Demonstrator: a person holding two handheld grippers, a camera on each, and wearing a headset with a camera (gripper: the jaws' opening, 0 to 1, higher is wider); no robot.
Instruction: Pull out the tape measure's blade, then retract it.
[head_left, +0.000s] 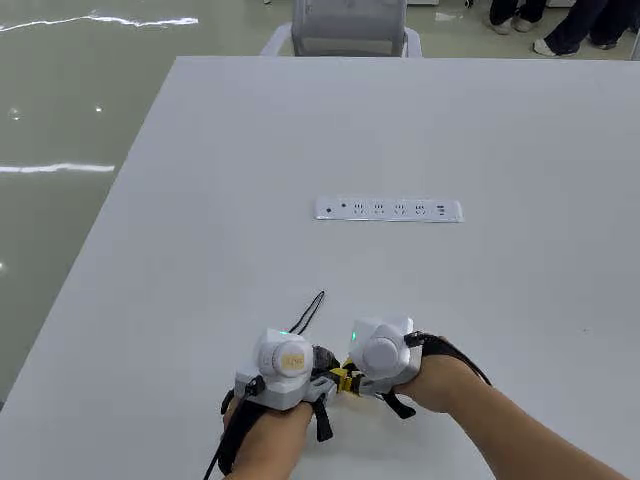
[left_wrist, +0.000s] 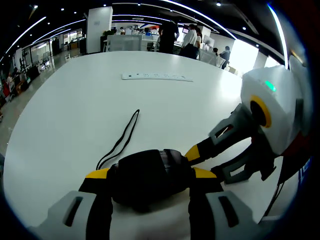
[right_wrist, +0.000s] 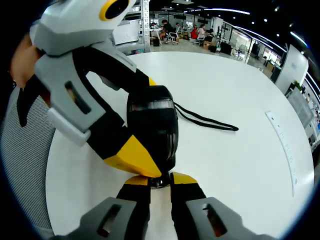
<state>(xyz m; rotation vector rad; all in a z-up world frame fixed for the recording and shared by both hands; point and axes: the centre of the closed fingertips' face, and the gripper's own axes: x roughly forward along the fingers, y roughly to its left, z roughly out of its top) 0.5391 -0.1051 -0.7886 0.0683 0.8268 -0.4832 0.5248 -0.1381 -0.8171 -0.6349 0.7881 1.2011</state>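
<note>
Both claws on the black round tape measure (right_wrist: 152, 125), lower centre of the head view, on the white table (head_left: 300, 140).
Left claw (left_wrist: 150, 175) clamps its body. Right claw (right_wrist: 159, 181) is nearly closed, nipping the metal blade tip (right_wrist: 160, 184). Black strap loop (right_wrist: 205, 119) lies slack on the table.

tape measure (left_wrist: 150, 177): black case, matt, looks rubbery, one glossy band | left gripper (left_wrist: 150, 175) and right gripper (right_wrist: 160, 181): matt grey-white plastic, smooth yellow tips | table (head_left: 300, 150): white, smooth, matt | power strip (head_left: 388, 210): white plastic | floor (head_left: 60, 120): glossy, reflects the lamps
</note>
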